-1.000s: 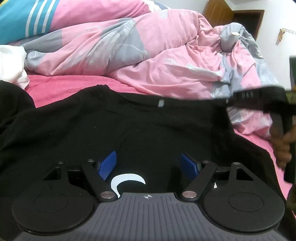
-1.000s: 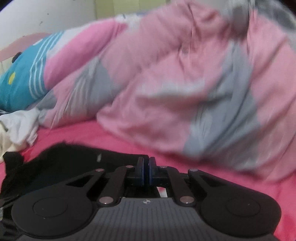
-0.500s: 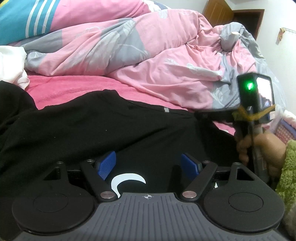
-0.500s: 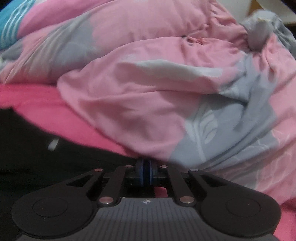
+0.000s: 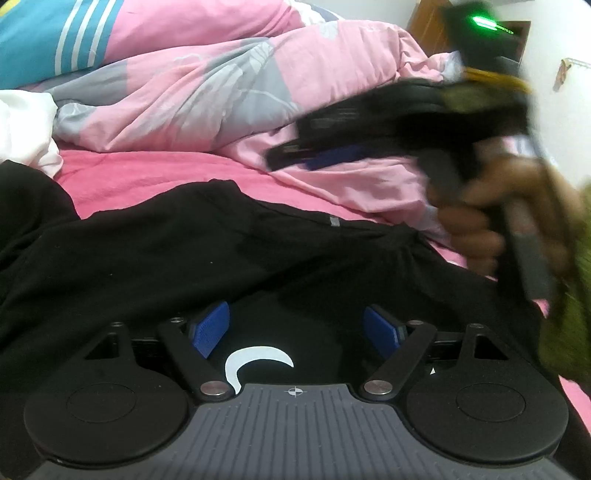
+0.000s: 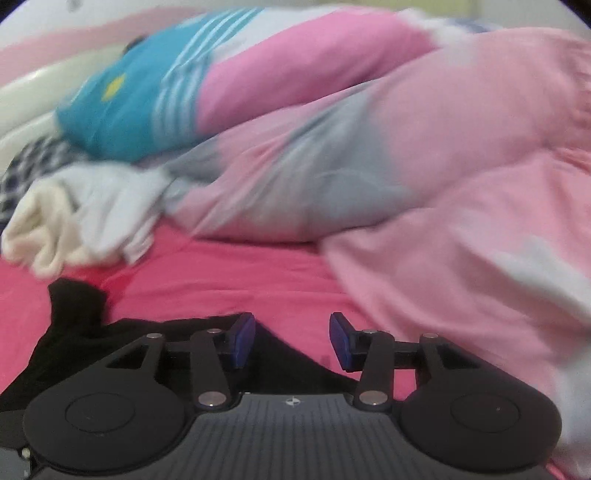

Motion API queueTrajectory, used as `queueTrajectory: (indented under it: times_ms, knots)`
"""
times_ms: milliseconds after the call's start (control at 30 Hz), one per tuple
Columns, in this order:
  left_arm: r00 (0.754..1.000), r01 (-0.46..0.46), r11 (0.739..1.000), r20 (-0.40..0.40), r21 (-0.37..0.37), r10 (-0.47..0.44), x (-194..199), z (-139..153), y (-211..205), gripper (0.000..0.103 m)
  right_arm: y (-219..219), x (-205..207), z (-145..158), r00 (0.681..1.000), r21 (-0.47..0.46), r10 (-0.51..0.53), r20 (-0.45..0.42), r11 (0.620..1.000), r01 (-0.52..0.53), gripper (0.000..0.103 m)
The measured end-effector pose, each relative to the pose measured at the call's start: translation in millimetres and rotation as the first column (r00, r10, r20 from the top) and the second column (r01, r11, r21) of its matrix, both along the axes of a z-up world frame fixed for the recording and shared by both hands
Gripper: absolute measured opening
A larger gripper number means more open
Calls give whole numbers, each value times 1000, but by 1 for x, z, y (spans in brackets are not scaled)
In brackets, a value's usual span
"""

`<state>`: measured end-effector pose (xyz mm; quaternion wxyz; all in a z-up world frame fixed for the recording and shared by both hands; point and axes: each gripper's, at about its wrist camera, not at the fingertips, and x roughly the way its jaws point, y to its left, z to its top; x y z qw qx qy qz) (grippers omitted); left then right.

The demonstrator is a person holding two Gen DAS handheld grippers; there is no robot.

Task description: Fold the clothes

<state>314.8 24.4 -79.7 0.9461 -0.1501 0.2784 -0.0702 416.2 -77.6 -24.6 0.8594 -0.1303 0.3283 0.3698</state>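
Observation:
A black T-shirt (image 5: 192, 251) with a white crescent print (image 5: 255, 363) lies spread on the pink bedsheet (image 5: 147, 177). My left gripper (image 5: 295, 328) hovers low over the shirt, open, with its blue pads wide apart and nothing between them. In the left wrist view my right gripper (image 5: 321, 155) is a blurred shape above the shirt's right shoulder, held by a hand (image 5: 476, 221). In its own view the right gripper (image 6: 291, 339) has its jaws opening, with nothing between them, above the shirt's edge (image 6: 177, 343).
A rumpled pink and grey duvet (image 5: 229, 85) is heaped behind the shirt. A blue striped pillow (image 6: 140, 99) and white clothes (image 6: 74, 218) lie at the far left. A wooden door (image 5: 424, 18) stands beyond the bed.
My right gripper let go of the shirt's right shoulder, which dropped onto the bed. It lifted, swung left and its jaws parted. The left gripper stayed in place.

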Motion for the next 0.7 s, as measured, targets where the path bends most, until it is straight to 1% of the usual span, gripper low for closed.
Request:
queueTrajectory:
  times_ms: [100, 133, 267, 300, 400, 467, 500, 533, 567, 600, 633, 700]
  knots:
    - [1000, 0, 1000, 0, -4, 0, 0, 0, 1, 82, 27, 11, -10, 997, -40, 47, -64, 998, -49, 46]
    - [1000, 1, 1000, 0, -4, -1, 0, 0, 1, 82, 32, 13, -12, 996, -41, 56, -72, 997, -59, 46]
    - [1000, 1, 1000, 0, -8, -1, 0, 0, 2, 82, 47, 23, -16, 992, -35, 84, -94, 996, -87, 46]
    - [1000, 1, 1000, 0, -9, -1, 1, 0, 2, 82, 50, 25, -19, 990, -42, 87, -113, 995, -93, 46]
    - [1000, 1, 1000, -1, -11, -1, 0, 0, 2, 82, 55, 27, -28, 980, -82, 101, -172, 990, -117, 42]
    - [1000, 1, 1000, -1, -12, -1, 0, 1, 2, 82, 54, 19, -28, 978, -110, 127, -163, 983, -146, 41]
    - [1000, 1, 1000, -2, -12, -1, 0, 1, 2, 82, 53, 16, -28, 978, -123, 139, -157, 979, -159, 38]
    - [1000, 2, 1000, -2, -11, -2, 0, 1, 2, 82, 51, 13, -27, 977, -128, 143, -157, 978, -164, 32]
    - [1000, 2, 1000, -2, -12, -2, 0, 1, 2, 82, 49, 11, -26, 976, -131, 145, -162, 977, -167, 28]
    - [1000, 2, 1000, -3, -12, -2, 0, 1, 2, 82, 48, 9, -25, 974, -141, 156, -161, 974, -179, 21]
    - [1000, 2, 1000, -3, -12, -2, 0, 1, 2, 82, 49, 5, -25, 973, -153, 169, -158, 969, -194, 11]
    - [1000, 2, 1000, -3, -12, -2, 0, 1, 2, 82, 49, -5, -21, 972, -179, 204, -113, 959, -222, 7]
